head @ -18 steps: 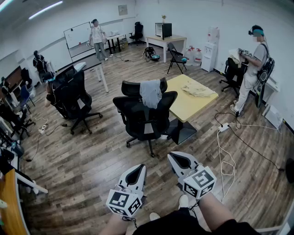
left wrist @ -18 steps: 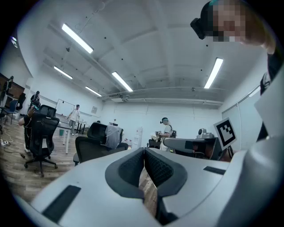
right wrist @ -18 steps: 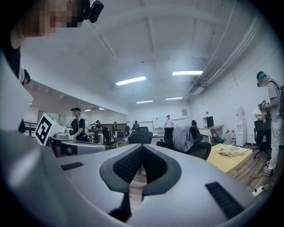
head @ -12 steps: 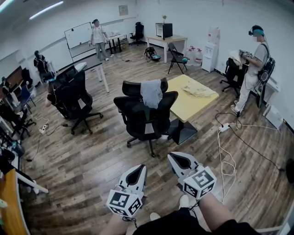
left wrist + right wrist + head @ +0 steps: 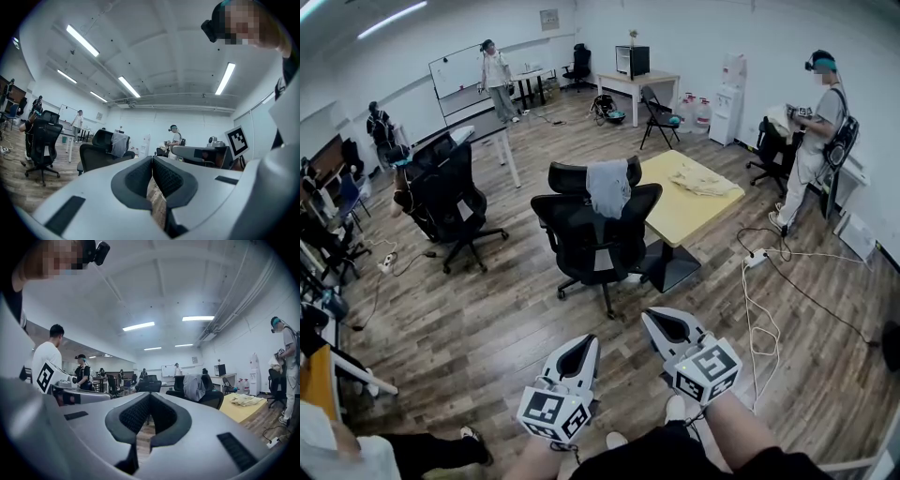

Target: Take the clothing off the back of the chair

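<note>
Cool, even light falls from glaring white ceiling tubes (image 5: 84,41) high above the fingers (image 5: 136,180). Shadows on the wood floor (image 5: 469,347) ahead of them are soft. Fisheye bending blackens both gripper views' corners; casing (image 5: 93,197) behind the fingers blurs.

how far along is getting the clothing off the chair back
Done: nothing; the grey clothing hangs over the back of the black chair. In hand: nothing; left gripper and right gripper are shut, empty, far from it. Left: approach, grip, lift it off.
</note>
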{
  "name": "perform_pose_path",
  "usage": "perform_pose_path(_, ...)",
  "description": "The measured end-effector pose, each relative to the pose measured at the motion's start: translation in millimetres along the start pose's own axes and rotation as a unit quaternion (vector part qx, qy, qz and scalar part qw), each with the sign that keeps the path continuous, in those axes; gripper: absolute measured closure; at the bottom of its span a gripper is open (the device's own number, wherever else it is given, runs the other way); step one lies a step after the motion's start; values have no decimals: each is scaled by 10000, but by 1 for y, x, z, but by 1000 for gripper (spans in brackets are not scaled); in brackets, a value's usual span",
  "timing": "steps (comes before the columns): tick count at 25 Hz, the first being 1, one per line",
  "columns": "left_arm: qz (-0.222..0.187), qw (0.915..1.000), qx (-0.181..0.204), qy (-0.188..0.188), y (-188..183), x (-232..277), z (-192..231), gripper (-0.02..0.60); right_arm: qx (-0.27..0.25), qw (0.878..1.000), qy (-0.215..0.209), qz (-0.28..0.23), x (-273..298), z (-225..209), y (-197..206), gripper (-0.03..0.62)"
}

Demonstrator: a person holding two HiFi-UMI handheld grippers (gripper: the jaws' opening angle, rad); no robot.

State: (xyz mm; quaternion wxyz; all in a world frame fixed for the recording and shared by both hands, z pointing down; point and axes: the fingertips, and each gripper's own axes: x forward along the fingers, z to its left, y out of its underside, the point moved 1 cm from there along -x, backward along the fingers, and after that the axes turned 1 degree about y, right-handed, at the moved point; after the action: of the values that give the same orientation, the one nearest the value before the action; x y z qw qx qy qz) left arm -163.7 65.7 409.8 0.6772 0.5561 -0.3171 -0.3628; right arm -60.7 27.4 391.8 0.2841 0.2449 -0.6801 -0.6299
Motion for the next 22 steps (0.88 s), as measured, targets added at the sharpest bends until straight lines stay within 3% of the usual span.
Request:
perform_pose_path(13, 21, 10000, 29, 30, 3, -1, 4, 563, -20, 10000, -25, 11, 7, 3, 0, 582)
perform_pose_path(22, 90, 9998, 79, -143, 3, 33, 13, 563, 52, 9999, -140, -1, 27, -39, 0, 582)
